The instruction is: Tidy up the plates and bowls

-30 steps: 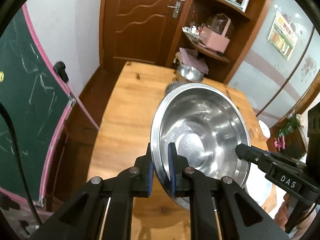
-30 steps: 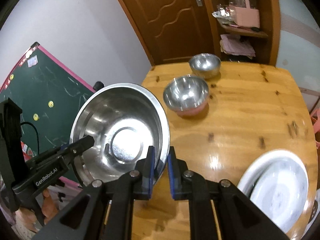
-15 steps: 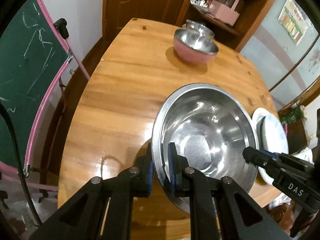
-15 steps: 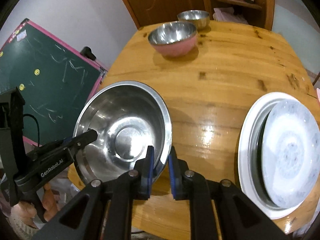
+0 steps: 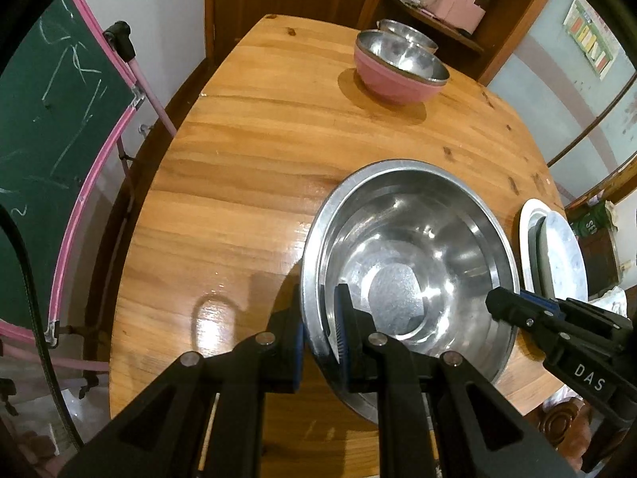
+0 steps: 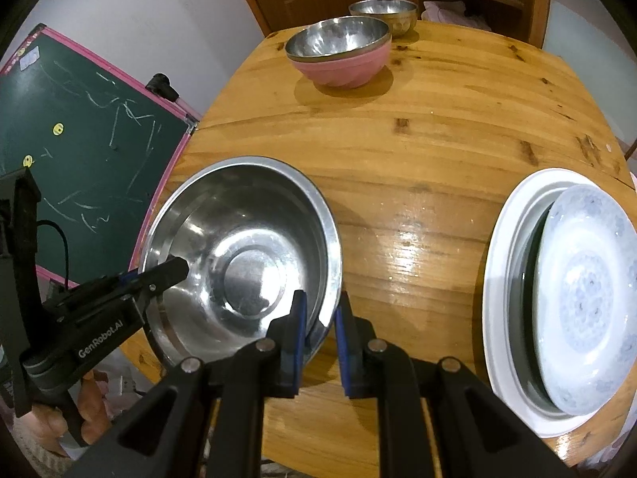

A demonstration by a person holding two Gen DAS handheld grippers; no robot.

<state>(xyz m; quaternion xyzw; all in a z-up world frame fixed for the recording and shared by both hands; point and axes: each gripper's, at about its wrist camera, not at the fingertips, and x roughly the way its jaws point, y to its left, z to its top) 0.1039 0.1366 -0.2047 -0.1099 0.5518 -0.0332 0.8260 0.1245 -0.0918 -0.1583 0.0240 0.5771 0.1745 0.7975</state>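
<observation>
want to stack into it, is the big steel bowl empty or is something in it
Empty. The big steel bowl shows only bare, shiny metal down to its flat bottom in both wrist views.

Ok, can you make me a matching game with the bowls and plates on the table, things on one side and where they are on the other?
Things:
1. big steel bowl
2. pink bowl
3. small steel bowl
4. white plates

Places:
a. at the far end of the table, by the shelves
b. stacked at the right edge
c. pinched at its rim by both grippers
d. just in front of the small steel bowl

Pairs: 1-c, 2-d, 3-a, 4-b
</observation>
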